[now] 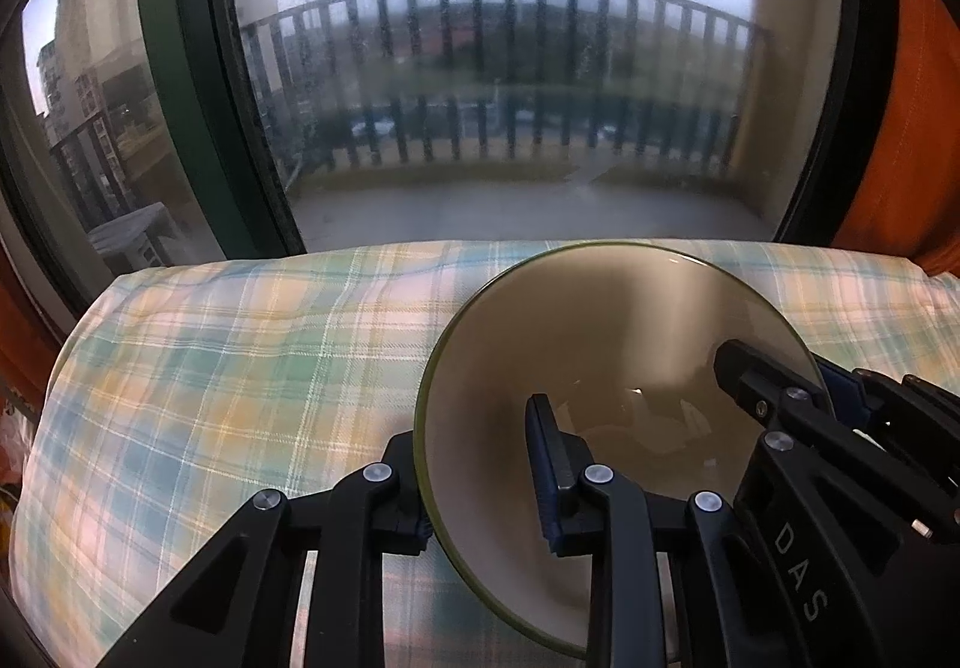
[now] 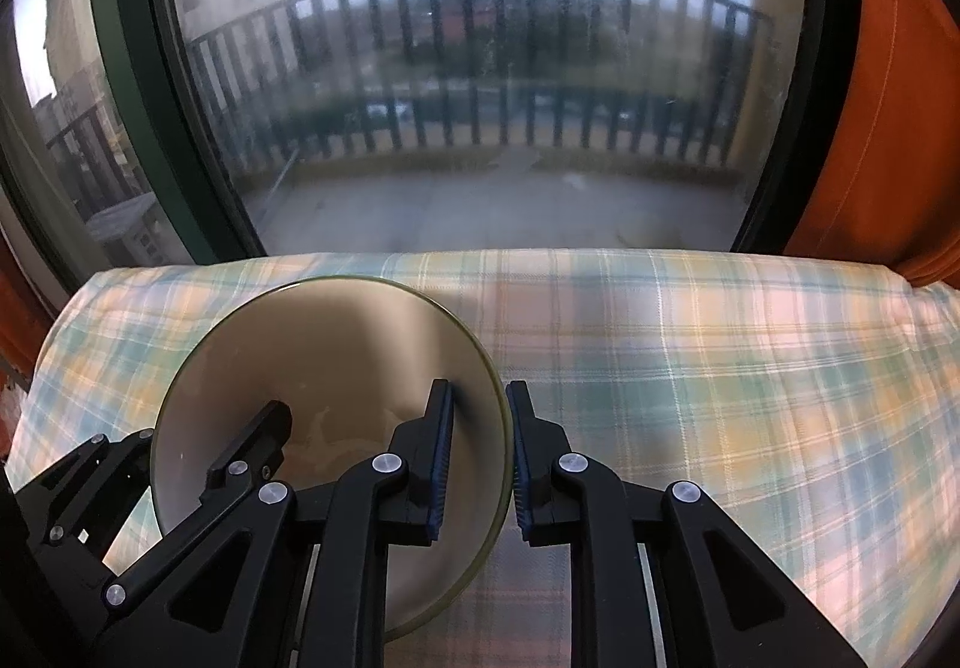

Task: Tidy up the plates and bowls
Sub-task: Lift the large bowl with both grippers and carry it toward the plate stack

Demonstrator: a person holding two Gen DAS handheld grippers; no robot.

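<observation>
A beige bowl (image 1: 600, 344) with an olive-green rim is held over a plaid cloth. My left gripper (image 1: 483, 479) straddles its left rim, one finger inside and one outside, jaws closed on the wall. My right gripper (image 2: 477, 461) straddles the bowl's (image 2: 336, 344) right rim the same way, jaws close to the wall with a thin gap showing on the outer side. Each gripper also shows in the other's view, the right gripper (image 1: 774, 386) on the far rim and the left gripper (image 2: 252, 440) likewise.
The plaid cloth (image 1: 240, 368) covers a padded surface below; it also shows in the right wrist view (image 2: 720, 368). A large window (image 1: 510, 98) with a balcony railing stands behind. An orange curtain (image 2: 888, 116) hangs at the right edge.
</observation>
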